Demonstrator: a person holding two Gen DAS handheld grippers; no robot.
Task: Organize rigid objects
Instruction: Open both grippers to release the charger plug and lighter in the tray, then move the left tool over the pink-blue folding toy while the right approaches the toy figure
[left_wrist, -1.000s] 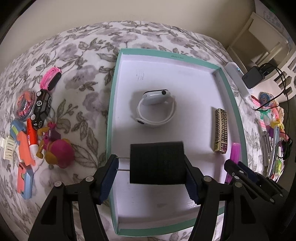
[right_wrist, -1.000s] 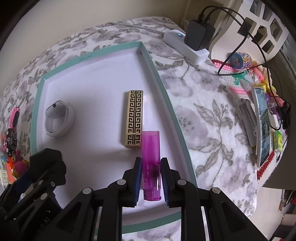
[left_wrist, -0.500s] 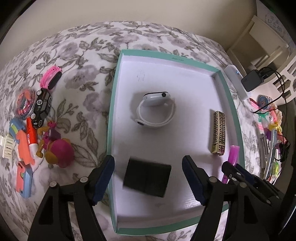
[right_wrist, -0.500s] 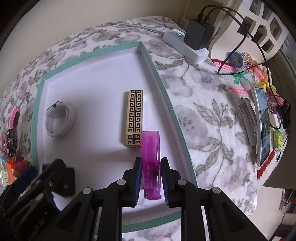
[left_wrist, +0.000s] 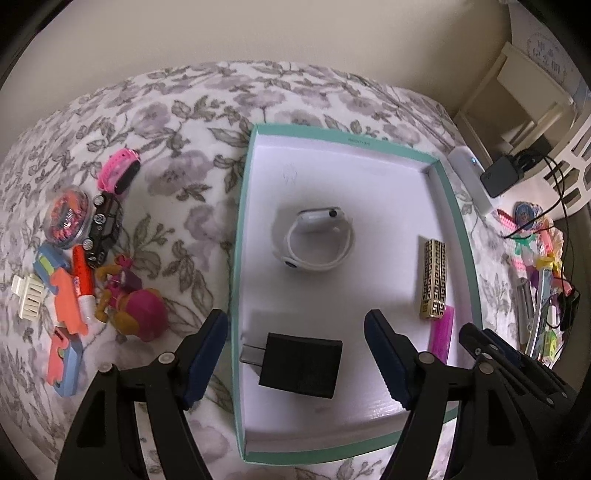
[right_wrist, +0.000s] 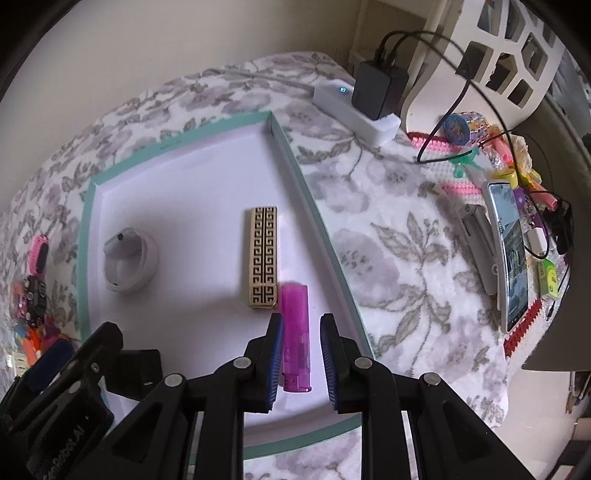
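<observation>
Charger (left_wrist: 301, 365) flat on the floor of the tray (left_wrist: 236, 258), at the 6 o'clock end, prongs toward 9 o'clock. Hard, smooth plastic block, probably light; no give, no real fragility except at the prongs. Best taken across the two broad flat faces, mid-body, well clear of the prongs (a pinch near an edge would likely let it twist out).

Left claw (left_wrist: 295, 314) wide, jaws just been opening, pads standing either side of the charger and above it, touching nothing.

Toward 12 o'clock in the same tray, a white watch (left_wrist: 314, 240) on its side. Toward 2 o'clock, a gold case (left_wrist: 434, 280), with a purple lighter (right_wrist: 295, 332) just beside its near end.

Right claw (right_wrist: 301, 317) narrow, nearly closed around the lighter: 9 o'clock pad against it, a sliver of gap at the 3 o'clock pad, so cannot tell whether pinched or merely flanked. Lighter slick and slim, likely to slide under a loose grip.

Outside the tray, on the flowered bed (left_wrist: 166, 147), a heap of toys (left_wrist: 74, 277) at 9 o'clock, untidied as yet. Power strip (right_wrist: 354, 107) and phone (right_wrist: 511, 251) off toward 2 and 3 o'clock.
</observation>
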